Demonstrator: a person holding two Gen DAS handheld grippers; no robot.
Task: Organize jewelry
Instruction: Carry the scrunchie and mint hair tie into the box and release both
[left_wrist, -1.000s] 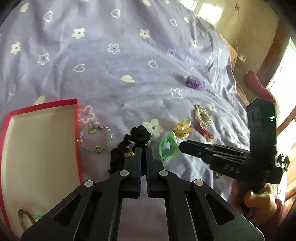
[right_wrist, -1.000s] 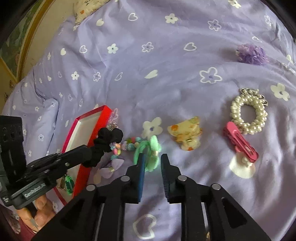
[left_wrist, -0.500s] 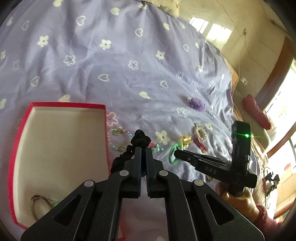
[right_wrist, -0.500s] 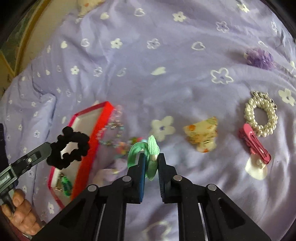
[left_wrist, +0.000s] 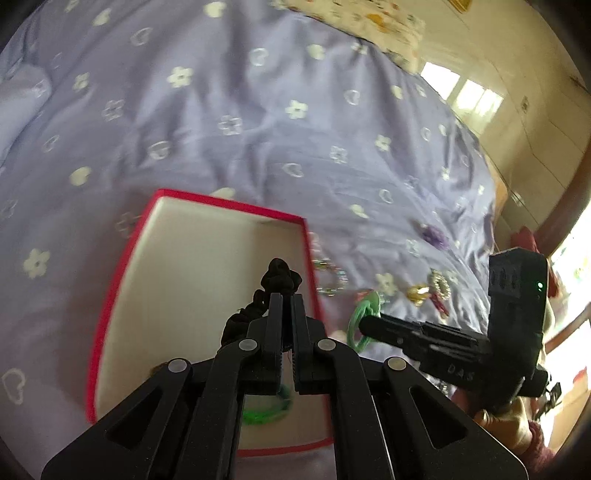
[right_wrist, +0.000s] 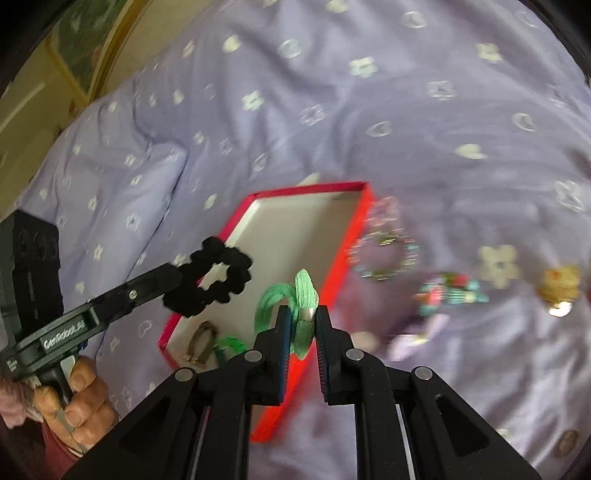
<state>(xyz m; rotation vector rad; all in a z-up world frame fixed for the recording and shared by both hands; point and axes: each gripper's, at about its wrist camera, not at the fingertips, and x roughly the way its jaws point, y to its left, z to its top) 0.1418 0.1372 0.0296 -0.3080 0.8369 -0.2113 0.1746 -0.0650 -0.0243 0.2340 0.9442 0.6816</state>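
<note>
My left gripper (left_wrist: 286, 299) is shut on a black scrunchie (left_wrist: 279, 278), holding it above the red box (left_wrist: 110, 288) with the pale inside. In the right wrist view the black scrunchie (right_wrist: 210, 282) hangs from the left gripper (right_wrist: 177, 275) over the box's (right_wrist: 347, 243) left side. My right gripper (right_wrist: 301, 312) is shut on a green hair tie (right_wrist: 301, 291) above the box's right wall; the green hair tie (left_wrist: 360, 319) and right gripper (left_wrist: 365, 325) show beside the box in the left wrist view. A green band (left_wrist: 266, 410) and a brown clip (right_wrist: 201, 341) lie inside the box.
On the purple flowered bedspread (right_wrist: 369, 110) right of the box lie a beaded bracelet (right_wrist: 384, 256), a coloured bead string (right_wrist: 450, 291), a yellow claw clip (right_wrist: 557, 284), a purple scrunchie (left_wrist: 436, 236) and a pearl bracelet (left_wrist: 439, 286). A hand (right_wrist: 77, 391) holds the left gripper.
Both grippers lifted off the bedspread and moved left to the red box. The right gripper closed on the green hair tie; the left kept the black scrunchie.
</note>
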